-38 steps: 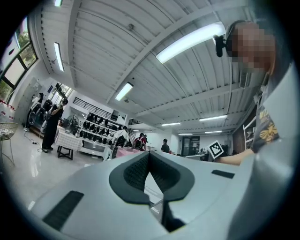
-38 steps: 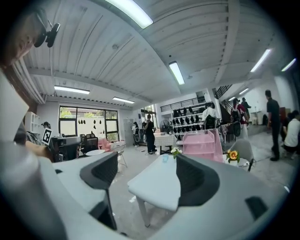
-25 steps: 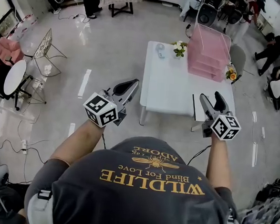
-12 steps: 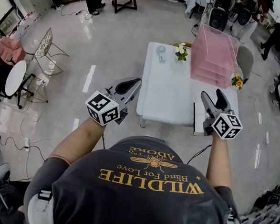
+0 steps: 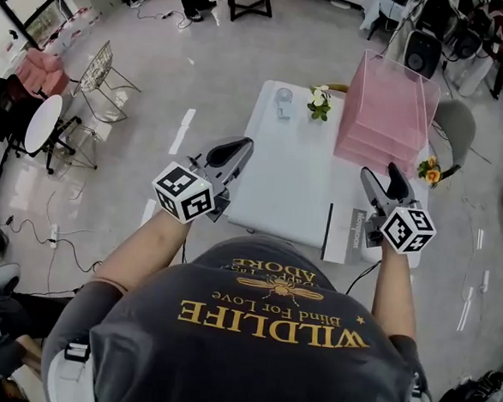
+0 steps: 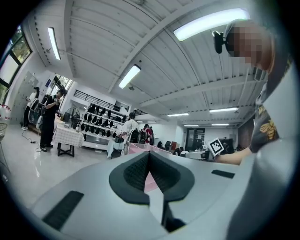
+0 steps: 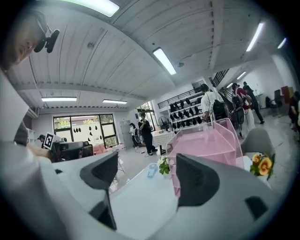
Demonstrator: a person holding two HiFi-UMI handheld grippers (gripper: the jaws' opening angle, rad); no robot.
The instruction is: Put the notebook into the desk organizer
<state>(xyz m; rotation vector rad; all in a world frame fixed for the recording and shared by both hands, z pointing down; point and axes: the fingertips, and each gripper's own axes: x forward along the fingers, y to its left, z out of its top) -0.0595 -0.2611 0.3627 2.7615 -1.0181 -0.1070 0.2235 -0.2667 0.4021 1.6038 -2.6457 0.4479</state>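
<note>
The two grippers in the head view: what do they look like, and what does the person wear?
Both the left gripper and the right gripper have light grey plastic bodies tapering to two jaws lined with black pads. Each carries a white cube with black square markers. The person wears a dark grey short-sleeved T-shirt with yellow lettering and a bee.

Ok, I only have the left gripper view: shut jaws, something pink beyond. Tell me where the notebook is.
Observer: The notebook lies flat at the white table's near edge, ungripped.
Operator: Now report the other side.
Observer: The right gripper is open, nothing between its jaws, held just right of the notebook in the head view.
Operator: Name that pink thing.
Observer: The desk organizer, standing on the table's far right corner.
</note>
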